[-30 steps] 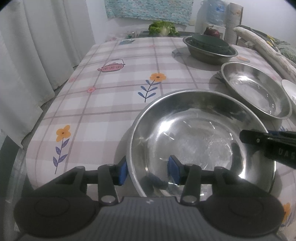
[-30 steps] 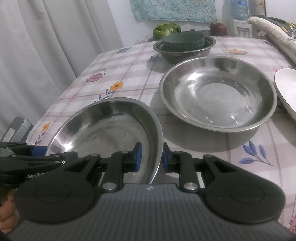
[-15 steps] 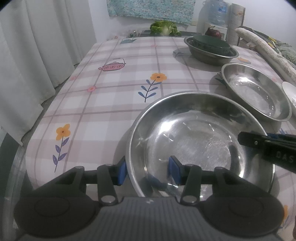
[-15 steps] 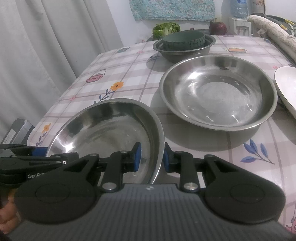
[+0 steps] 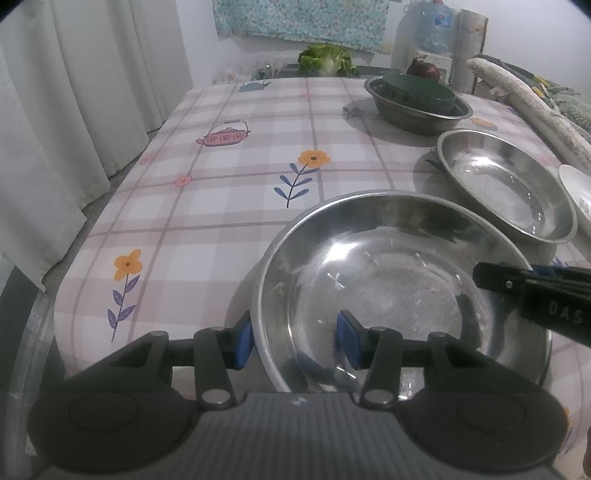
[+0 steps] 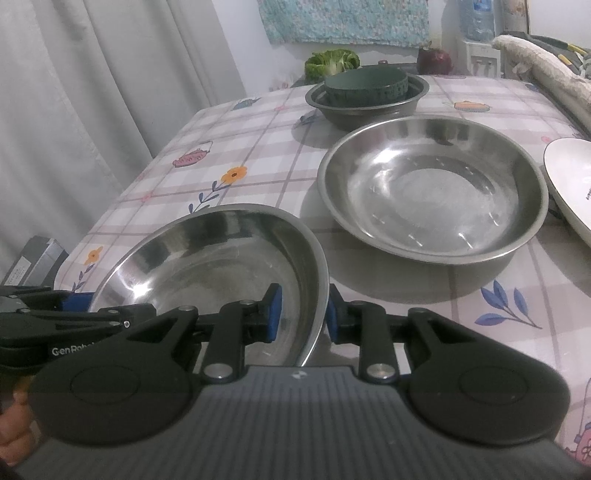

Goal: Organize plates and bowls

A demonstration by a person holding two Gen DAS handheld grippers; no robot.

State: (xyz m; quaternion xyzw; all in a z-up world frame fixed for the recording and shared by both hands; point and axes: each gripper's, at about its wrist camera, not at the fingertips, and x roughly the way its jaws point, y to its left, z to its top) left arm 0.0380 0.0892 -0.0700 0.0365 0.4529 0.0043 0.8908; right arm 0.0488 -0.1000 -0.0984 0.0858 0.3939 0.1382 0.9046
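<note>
A wide steel bowl [image 5: 399, 273] sits near the table's front edge; it also shows in the right wrist view [image 6: 221, 266]. My left gripper [image 5: 295, 338] straddles its left rim with both blue pads apart from the metal. My right gripper [image 6: 302, 312] is shut on the bowl's right rim and shows from the side in the left wrist view [image 5: 532, 288]. A second steel bowl [image 6: 432, 192] stands behind it, also in the left wrist view [image 5: 506, 184]. A green bowl [image 6: 365, 86] sits inside a third steel bowl [image 6: 369, 107] further back.
A white plate [image 6: 570, 184] lies at the right edge. The table [image 5: 221, 192] has a checked flowered cloth. Curtains [image 5: 74, 110] hang on the left. A cabbage [image 6: 332, 62] and a water jug [image 5: 430, 26] stand beyond the far end.
Both cameras have pulled back and up slightly. The bowls have not shifted on the table and both grippers keep their hold on the rim.
</note>
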